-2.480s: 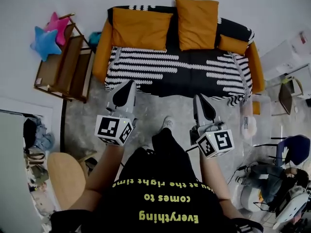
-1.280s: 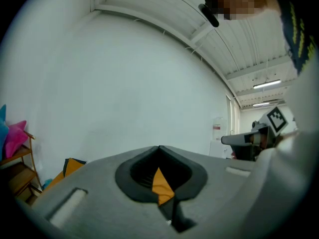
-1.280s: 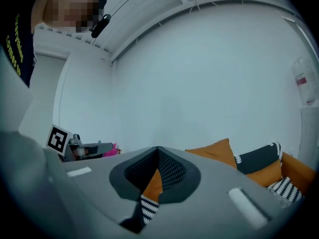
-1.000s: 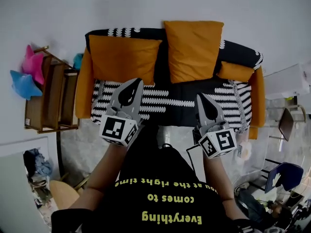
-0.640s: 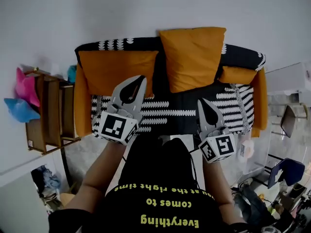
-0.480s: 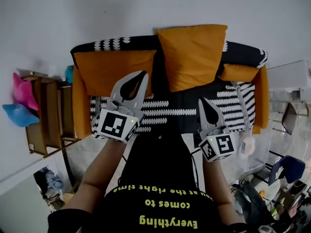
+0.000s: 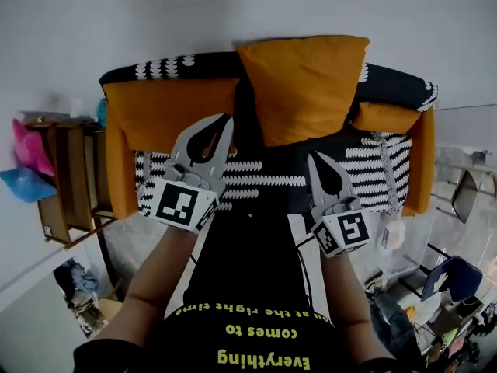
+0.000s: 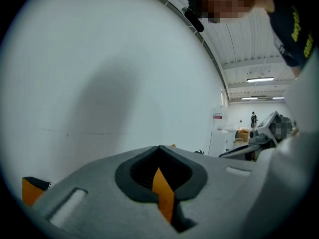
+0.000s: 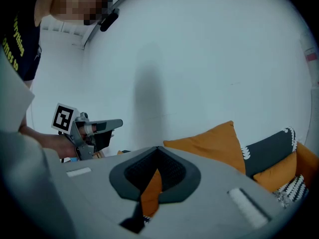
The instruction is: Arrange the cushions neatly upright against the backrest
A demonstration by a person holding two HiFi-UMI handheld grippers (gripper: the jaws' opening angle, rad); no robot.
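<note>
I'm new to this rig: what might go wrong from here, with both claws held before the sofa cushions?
The left claw and right claw are both shut, so they would likely shove a cushion rather than grip it unless opened first. The middle cushion rises above the backrest and might topple if nudged.

It looked like a living-room corner staged inside a large work hall. A sofa with orange cushions stood at twelve o'clock against a bare white wall. A wooden shelf with star-shaped soft toys stood at nine o'clock. At four o'clock lay clutter around a blue chair. The left gripper view showed a long hall under ceiling strip lights.
</note>
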